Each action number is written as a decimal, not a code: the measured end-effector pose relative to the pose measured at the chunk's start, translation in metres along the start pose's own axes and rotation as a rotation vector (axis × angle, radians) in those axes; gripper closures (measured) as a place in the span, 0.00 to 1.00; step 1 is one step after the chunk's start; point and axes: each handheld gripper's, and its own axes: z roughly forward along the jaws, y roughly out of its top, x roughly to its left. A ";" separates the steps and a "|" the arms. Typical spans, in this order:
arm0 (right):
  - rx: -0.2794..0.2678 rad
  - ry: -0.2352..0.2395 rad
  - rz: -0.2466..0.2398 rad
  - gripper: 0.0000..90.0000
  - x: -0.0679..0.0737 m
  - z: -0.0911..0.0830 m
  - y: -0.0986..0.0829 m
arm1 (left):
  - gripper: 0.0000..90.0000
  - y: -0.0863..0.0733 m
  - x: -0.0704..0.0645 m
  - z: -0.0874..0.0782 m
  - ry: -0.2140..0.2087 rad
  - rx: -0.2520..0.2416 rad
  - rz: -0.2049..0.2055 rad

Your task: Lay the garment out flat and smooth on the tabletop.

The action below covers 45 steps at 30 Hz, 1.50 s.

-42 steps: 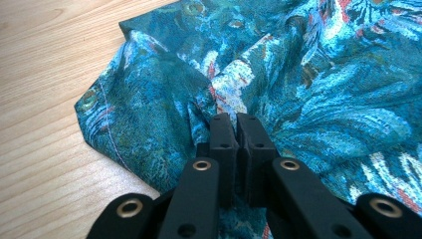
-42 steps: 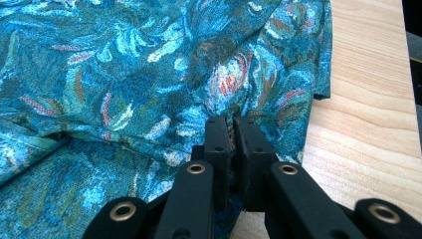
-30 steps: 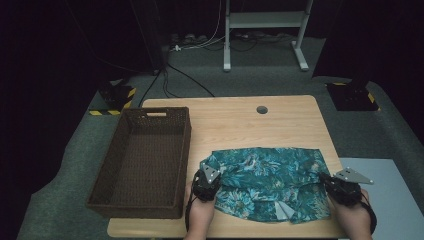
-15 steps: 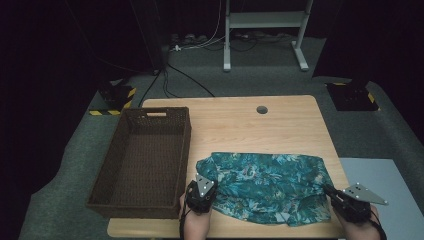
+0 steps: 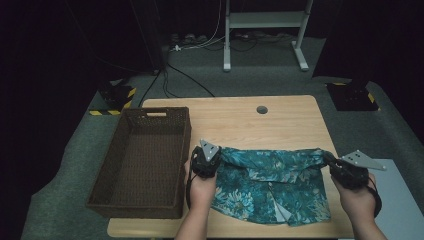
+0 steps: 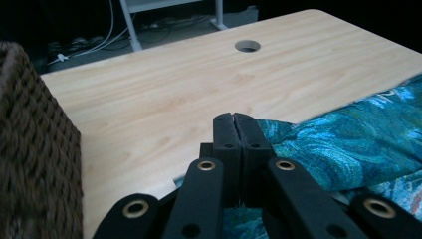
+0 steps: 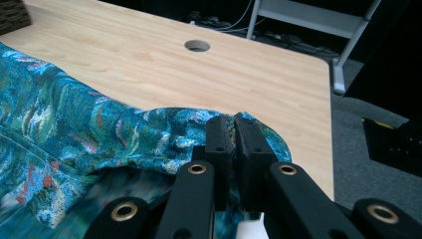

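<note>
While clamped shut on shirt corners: left gripper | right gripper | mid-fold | next: likely carry fold forward, away from near table edge, cloth taut.

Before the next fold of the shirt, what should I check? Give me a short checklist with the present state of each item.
1. Left tool shut on the floral shirt: ok, jaws closed with cloth between them.
2. Right tool shut on the shirt: ok, fabric pinched.
3. Far edge stretched between both tools: ok, it runs fairly straight.
4. Shirt fully on the table: ok, near hem close to the edge.
5. Wicker basket ready to receive: ok, nothing inside.
6. Layers under the fold flat: cannot tell.
</note>
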 end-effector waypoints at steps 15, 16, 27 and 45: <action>0.201 -0.008 0.010 0.95 -0.006 0.071 -0.027 | 0.98 -0.034 0.008 0.071 0.024 0.212 0.023; 0.213 -0.007 0.013 0.95 -0.006 0.073 -0.029 | 0.98 -0.036 0.009 0.073 0.022 0.221 0.019; 0.261 0.000 0.033 0.95 -0.005 0.086 -0.045 | 0.96 -0.053 0.008 0.081 0.008 0.257 -0.001; 0.250 0.042 0.014 0.95 0.007 0.048 -0.064 | 0.96 -0.078 -0.013 0.037 0.004 0.248 0.039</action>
